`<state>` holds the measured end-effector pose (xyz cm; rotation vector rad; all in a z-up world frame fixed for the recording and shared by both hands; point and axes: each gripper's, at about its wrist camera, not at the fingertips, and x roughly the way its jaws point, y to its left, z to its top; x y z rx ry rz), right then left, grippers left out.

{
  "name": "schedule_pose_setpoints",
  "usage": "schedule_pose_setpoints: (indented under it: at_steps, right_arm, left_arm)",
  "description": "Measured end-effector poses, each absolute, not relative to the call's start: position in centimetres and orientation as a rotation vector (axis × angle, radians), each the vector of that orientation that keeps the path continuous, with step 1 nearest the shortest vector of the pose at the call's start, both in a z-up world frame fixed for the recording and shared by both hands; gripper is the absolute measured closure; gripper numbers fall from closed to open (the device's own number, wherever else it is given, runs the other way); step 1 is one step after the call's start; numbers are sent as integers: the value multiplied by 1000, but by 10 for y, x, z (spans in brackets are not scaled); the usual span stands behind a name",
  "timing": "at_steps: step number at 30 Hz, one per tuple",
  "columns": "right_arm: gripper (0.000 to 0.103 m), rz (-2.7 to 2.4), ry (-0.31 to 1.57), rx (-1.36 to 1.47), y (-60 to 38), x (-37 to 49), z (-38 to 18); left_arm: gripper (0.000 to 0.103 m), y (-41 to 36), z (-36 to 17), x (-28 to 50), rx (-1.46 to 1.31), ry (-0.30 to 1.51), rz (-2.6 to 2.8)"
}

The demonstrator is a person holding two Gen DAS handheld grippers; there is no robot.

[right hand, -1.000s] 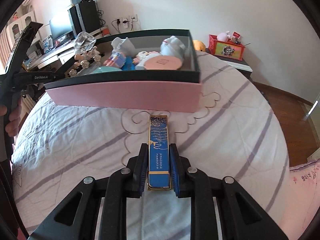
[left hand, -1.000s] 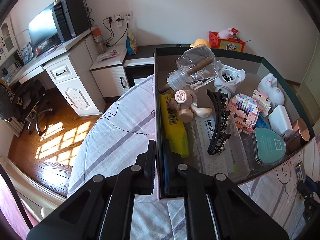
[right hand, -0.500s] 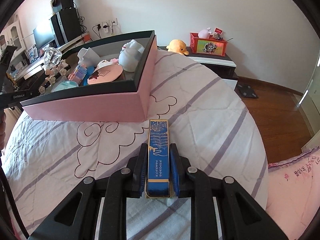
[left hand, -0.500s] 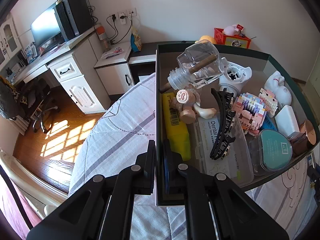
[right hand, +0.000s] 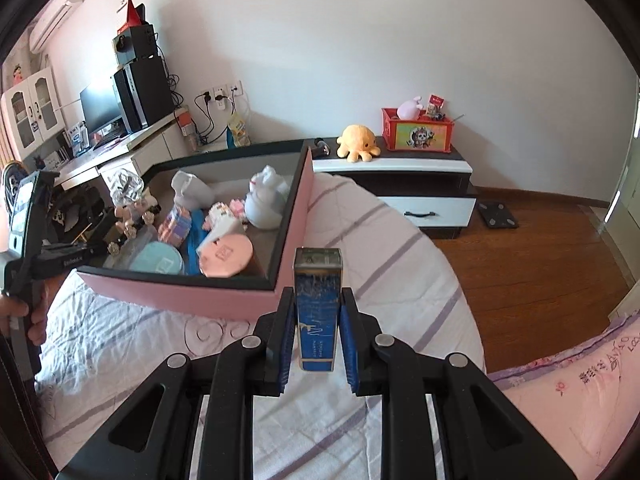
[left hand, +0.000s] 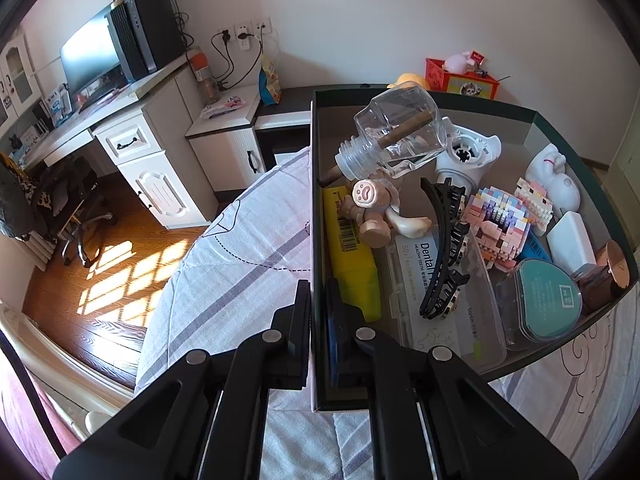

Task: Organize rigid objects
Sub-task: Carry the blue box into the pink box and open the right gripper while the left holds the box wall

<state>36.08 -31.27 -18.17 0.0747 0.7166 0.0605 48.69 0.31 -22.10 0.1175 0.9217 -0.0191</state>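
— Where was the blue box (right hand: 316, 312)?
— Between the right gripper (right hand: 316, 324) jaws, clamped at its sides, its far end sticking out past the tips, above the bed (right hand: 384, 240) beside the tray (right hand: 296, 220).
— And the left gripper (left hand: 318, 320)?
— Its jaws were pinched together on the tray's (left hand: 314, 200) near wall, one finger inside, one outside.

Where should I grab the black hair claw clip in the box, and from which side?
Take the black hair claw clip across its narrow middle spine, coming straight down from above. It lies lengthwise on the clear dental case, and neighbours crowd both its sides, so only the top is free.
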Motion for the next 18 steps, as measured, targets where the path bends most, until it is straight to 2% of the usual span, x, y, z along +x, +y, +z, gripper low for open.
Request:
schedule_pose_setpoints:
  at_steps: [9, 18]
  right_arm:
    - [82, 138, 645, -61, -251, 429, -140]
    - [82, 229, 718, -127, -187, 506, -159]
  left_arm:
    - [97, 1, -220, 489, 120, 922, -34]
    - [97, 0, -220, 491, 123, 914, -32]
